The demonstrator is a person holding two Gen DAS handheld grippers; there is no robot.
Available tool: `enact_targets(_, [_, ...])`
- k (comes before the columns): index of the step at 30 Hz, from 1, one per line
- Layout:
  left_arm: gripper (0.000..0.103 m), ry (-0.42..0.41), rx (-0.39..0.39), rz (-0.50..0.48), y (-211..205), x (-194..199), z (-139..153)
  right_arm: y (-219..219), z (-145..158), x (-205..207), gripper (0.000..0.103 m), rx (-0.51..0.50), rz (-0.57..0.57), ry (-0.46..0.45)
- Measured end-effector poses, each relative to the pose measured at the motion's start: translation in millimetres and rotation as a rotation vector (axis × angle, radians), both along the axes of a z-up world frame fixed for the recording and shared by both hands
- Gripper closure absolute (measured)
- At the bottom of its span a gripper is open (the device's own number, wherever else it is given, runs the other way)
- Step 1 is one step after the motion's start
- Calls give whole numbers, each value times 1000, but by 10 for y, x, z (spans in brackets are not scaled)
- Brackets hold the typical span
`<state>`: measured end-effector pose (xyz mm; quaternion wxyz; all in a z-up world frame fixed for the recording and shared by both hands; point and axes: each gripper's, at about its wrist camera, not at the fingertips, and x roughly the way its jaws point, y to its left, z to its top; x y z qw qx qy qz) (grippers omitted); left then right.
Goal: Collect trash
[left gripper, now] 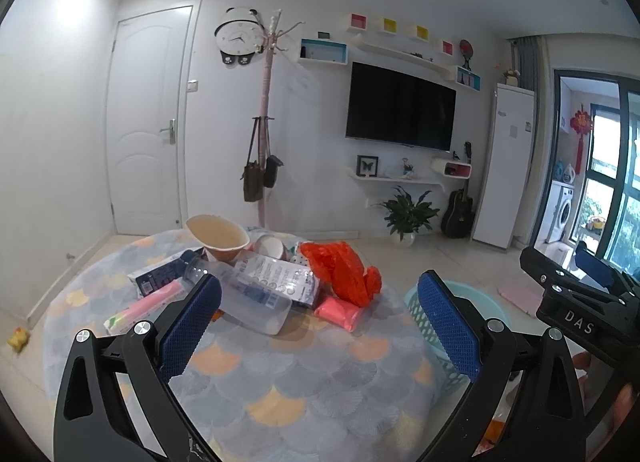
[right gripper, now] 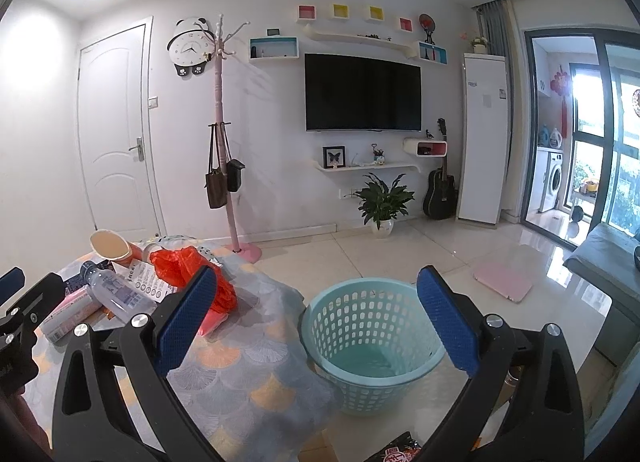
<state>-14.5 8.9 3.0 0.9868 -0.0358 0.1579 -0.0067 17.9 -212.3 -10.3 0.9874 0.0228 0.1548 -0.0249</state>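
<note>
A pile of trash lies on the round cloth-covered table: a clear plastic bottle, a red plastic bag, a paper bowl, a pink tube, a pink packet. My left gripper is open just short of the pile, empty. My right gripper is open and empty above the light-blue mesh basket, which stands on the floor right of the table. The same red bag and bottle show at left in the right wrist view.
A pink coat stand with bags stands behind the table. A potted plant, a guitar and a white tall unit line the TV wall. A pink mat lies on the tiles; a grey sofa is at right.
</note>
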Motion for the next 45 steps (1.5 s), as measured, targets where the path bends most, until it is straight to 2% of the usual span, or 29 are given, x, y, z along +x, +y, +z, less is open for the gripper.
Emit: enact_targets(45, [7,2,-23,30,141,4,16,118,-35,56,8,-11,47,10])
